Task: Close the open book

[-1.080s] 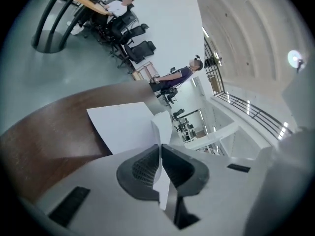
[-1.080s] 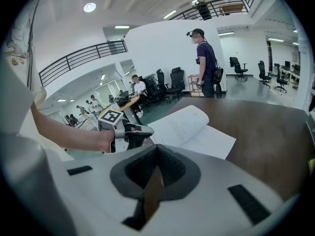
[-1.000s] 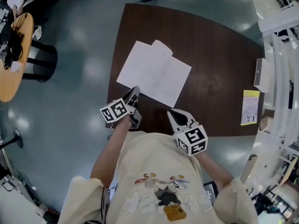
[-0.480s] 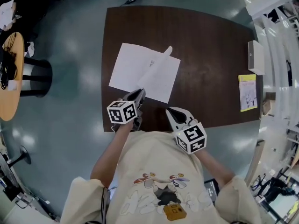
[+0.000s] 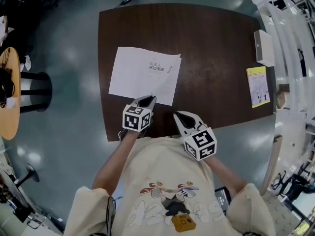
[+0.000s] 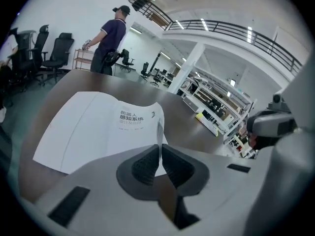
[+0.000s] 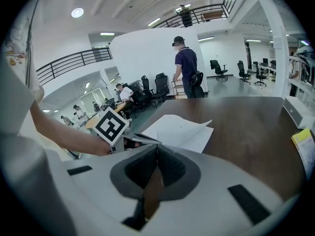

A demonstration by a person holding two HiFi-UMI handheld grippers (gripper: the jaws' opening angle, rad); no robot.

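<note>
Two hand-held grippers are hovering over the near edge of a dark brown table (image 5: 216,38), each one in a hand of a person in a cream T-shirt. The left hand-held gripper (image 5: 149,99) is pinching: its dark pads are pressing together on a thin white page (image 6: 159,132), which is rising on edge from the book's near right corner into the gap between them. The right hand-held gripper (image 5: 178,115) is sitting just beside the left one, further along the near edge. Its jaws are closed together with nothing between them, only brown table top showing past them, and it is not touching the book.

The book (image 5: 133,73) is lying flat in the left half of the table, just in from the left edge and about midway between the far and near edges. It is spreading wide and white, with a few lines of dark printed title (image 5: 157,67) showing on its right half.

Near the table's right edge a yellow booklet (image 5: 258,86) is lying flat, and a white box (image 5: 264,48) is sitting beyond it, toward the far right corner, both well apart from the book. Past the far edge a person in a dark shirt and cap (image 6: 110,36) is standing beside some black office chairs (image 6: 56,50). A round wooden table (image 5: 9,95) is standing on the floor off to the left.
</note>
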